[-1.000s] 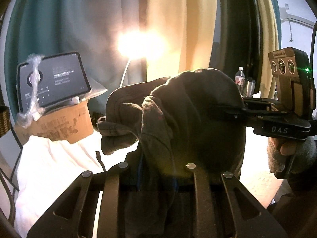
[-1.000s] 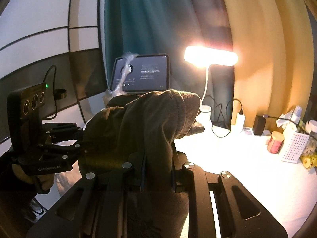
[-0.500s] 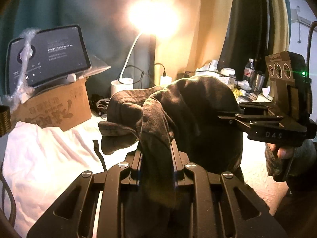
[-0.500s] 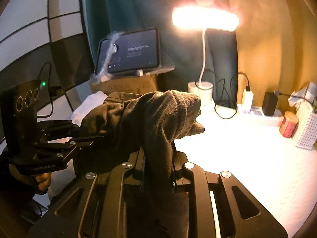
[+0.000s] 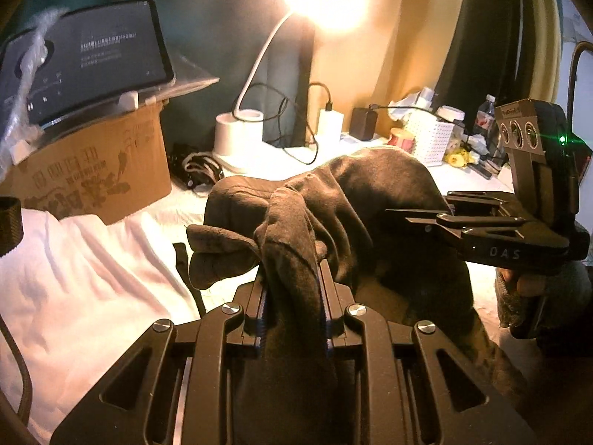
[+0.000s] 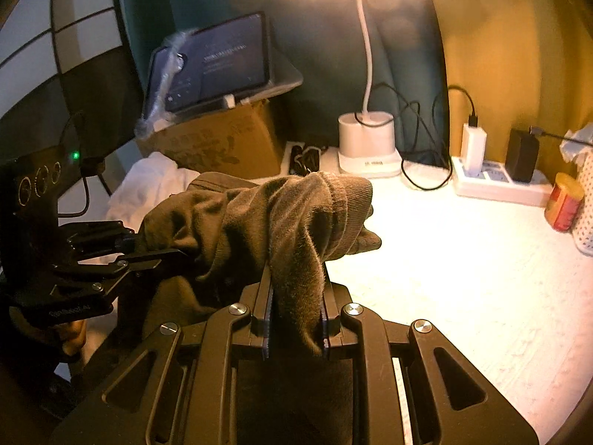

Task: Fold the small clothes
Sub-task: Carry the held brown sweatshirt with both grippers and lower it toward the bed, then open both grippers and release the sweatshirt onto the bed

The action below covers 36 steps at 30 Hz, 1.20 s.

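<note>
The left gripper [image 5: 292, 289] has its two black fingers pressed onto a bunched fold of the dark olive-brown knit garment [image 5: 352, 200], which spills up between them and droops back over the tool's body. The right gripper [image 6: 294, 296] pinches another gathered part of the same cloth, near a ribbed cuff that juts toward the lamp side. Held this way, the garment hangs in the air between the two tools — above the pale speckled tabletop [image 6: 463, 278] rather than lying on it. In the left wrist view the right gripper comes in from the right edge, its fingers buried in the fabric; the person's gloved right hand [image 5: 533, 289] grips its handle. Behind the garment lies a crumpled white cloth [image 5: 81, 282], just beside a brown printed cardboard box [image 5: 96, 174] that carries a dark-screened tablet [image 5: 85, 70]. Farther back stands a white gooseneck desk lamp [image 6: 365, 141] — lit, with black cables looping around its base — then a white power strip [image 6: 493, 181] with plugged chargers and a small red-and-yellow can [image 6: 563, 202].
</note>
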Each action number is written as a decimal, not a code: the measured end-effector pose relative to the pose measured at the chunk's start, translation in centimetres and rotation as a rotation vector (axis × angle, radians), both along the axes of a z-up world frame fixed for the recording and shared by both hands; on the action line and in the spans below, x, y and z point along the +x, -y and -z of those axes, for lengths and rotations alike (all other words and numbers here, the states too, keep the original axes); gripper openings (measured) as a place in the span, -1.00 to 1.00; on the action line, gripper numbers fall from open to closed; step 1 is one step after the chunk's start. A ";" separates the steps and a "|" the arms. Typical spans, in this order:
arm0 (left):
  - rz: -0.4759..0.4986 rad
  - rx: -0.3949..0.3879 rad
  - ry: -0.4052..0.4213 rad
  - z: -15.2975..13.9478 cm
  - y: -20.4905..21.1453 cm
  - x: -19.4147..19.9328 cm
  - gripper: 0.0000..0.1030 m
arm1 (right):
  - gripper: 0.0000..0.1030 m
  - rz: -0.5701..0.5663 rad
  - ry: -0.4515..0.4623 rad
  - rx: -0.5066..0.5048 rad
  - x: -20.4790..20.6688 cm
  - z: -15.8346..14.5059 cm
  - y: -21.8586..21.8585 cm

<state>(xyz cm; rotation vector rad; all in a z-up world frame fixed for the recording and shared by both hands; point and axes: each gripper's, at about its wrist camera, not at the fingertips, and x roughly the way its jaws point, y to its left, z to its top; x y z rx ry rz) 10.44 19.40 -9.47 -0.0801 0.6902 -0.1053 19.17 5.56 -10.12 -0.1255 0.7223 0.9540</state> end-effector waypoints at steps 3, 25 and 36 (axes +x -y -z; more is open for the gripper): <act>-0.014 -0.019 -0.035 1.2 -0.9 1.1 -0.60 | -0.60 -0.003 -0.036 -0.028 1.0 1.4 -0.5; -0.071 -0.132 -0.247 4.5 -3.3 5.5 -0.53 | 0.08 0.047 -0.172 -0.090 6.2 5.5 -1.3; -0.133 -0.067 -0.258 4.6 -5.2 7.6 -0.14 | 0.11 0.121 -0.106 -0.117 7.9 5.0 -1.4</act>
